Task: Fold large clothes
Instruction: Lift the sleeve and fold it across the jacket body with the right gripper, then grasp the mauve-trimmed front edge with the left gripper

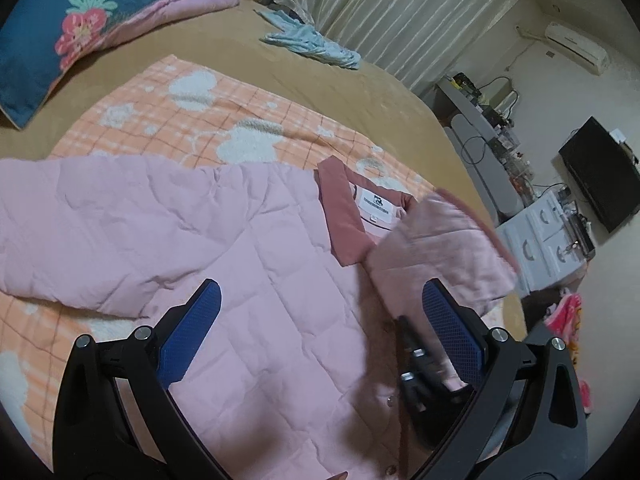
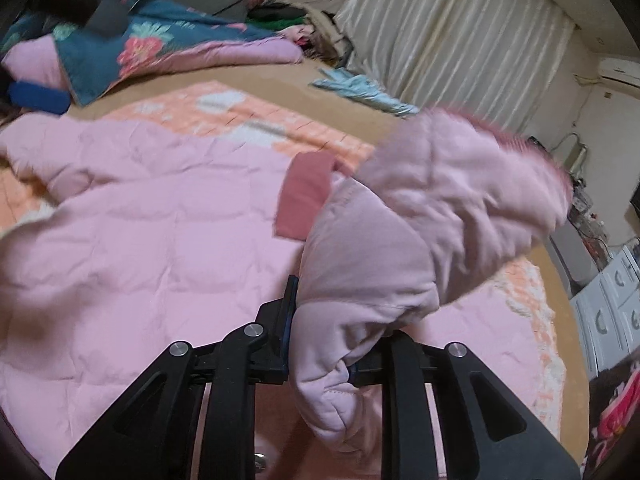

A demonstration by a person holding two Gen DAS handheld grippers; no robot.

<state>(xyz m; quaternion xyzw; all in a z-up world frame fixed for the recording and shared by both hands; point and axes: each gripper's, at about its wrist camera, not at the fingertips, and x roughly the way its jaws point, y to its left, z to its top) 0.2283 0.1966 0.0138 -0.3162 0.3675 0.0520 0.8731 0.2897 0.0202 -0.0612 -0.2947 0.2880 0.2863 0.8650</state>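
Pink quilted padded jacket (image 1: 248,264) lies spread front-up on an orange-and-white checked fleece blanket (image 1: 224,120) over a tan bed cover (image 1: 360,92), right under both tools. There's a white neck label (image 1: 376,206) inside the dusty-rose collar (image 1: 344,216) with a dark logo and a line of print, way too small to read.

Left gripper (image 1: 320,336) has its blue-padded fingers (image 1: 190,332) spread wide, hovering just above the jacket's chest, holding nothing, tilted down at the fabric.

Right gripper (image 2: 324,340) is pinched tight on the jacket's pink sleeve (image 2: 440,216). The sleeve bunches up out of the jaws and hangs lifted ahead of the tool, blurry, with the cuff end out front to the right and the collar just beyond it on the left.
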